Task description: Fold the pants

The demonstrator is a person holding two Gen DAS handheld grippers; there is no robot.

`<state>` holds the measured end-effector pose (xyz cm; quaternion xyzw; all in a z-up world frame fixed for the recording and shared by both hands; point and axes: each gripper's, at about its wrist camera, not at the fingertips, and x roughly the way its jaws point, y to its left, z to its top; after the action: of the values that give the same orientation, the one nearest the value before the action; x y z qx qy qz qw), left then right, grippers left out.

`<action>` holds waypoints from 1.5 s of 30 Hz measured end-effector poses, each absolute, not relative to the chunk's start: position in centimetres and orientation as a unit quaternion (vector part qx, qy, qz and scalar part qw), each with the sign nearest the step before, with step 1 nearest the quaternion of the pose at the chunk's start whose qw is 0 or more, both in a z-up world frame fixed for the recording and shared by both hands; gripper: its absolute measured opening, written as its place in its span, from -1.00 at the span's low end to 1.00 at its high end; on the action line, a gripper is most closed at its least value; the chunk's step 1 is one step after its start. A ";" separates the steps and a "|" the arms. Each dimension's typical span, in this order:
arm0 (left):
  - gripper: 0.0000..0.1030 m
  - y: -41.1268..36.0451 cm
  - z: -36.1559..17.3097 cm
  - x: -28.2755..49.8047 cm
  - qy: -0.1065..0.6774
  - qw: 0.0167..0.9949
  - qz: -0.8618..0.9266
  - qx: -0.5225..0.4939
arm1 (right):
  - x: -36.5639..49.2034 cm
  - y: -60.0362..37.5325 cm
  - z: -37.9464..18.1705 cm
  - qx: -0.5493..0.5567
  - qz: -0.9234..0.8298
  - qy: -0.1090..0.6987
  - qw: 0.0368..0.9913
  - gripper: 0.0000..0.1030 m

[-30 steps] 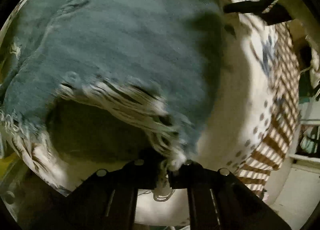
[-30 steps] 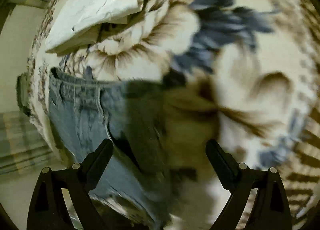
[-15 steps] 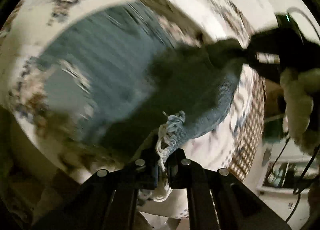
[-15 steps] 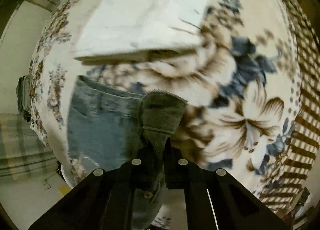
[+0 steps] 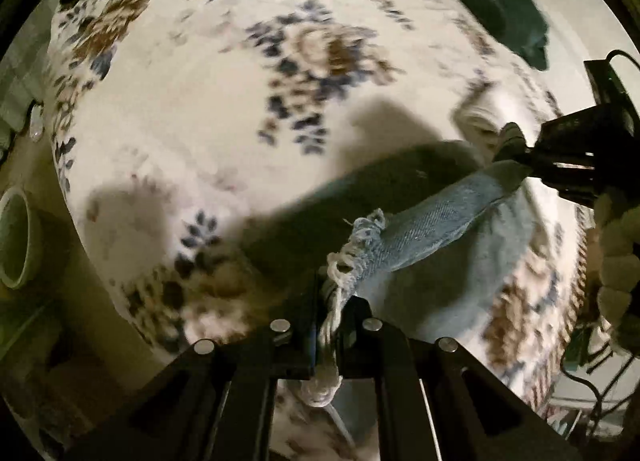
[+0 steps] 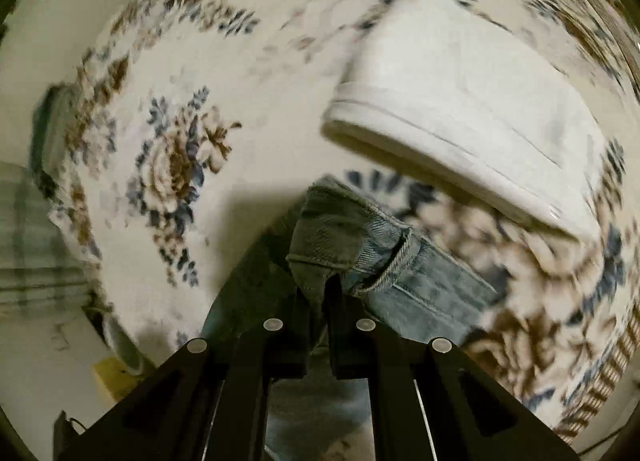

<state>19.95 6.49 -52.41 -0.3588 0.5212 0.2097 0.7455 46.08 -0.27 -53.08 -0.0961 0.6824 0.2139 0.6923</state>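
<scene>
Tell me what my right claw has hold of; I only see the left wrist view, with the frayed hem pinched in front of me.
Observer: The right claw is shut on the jeans at the waistband, next to a belt loop.
Operator: Anything on the bed near that end?
Observer: Yes, a folded white garment lies on the floral bedspread, just beyond the waistband.
Operator: Does it touch the jeans?
Observer: In the right wrist view, a strip of bedspread shows between them.
</scene>
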 end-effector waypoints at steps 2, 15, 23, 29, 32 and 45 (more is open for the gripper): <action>-0.91 7.5 -54.2 19.9 0.526 0.734 0.214 -0.372 | 45.9 1.7 -54.8 -0.122 0.209 0.685 0.688 -0.86; -0.24 8.9 -54.2 13.5 0.494 0.672 0.291 -0.469 | 46.4 4.9 -54.6 -0.128 0.306 0.702 0.630 0.60; 0.40 5.0 -52.9 10.3 0.394 0.670 0.287 -0.559 | 46.4 -7.2 -53.3 -0.061 0.294 0.678 0.671 0.82; 0.41 -2.6 -56.6 9.0 0.297 0.581 0.277 -0.706 | 44.5 -15.3 -56.5 -0.029 0.293 0.700 0.651 0.82; 0.41 -6.6 -58.6 8.1 0.246 0.520 0.281 -0.768 | 43.9 -17.3 -58.3 -0.029 0.303 0.709 0.636 0.82; 0.41 -10.1 -63.9 11.1 0.138 0.420 0.290 -0.849 | 45.2 -16.8 -63.5 0.038 0.348 0.721 0.598 0.82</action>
<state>11.12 -10.13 -63.86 -0.8489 0.1377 0.2901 0.4198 45.19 -16.75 -63.49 0.0377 0.7209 0.3477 0.5982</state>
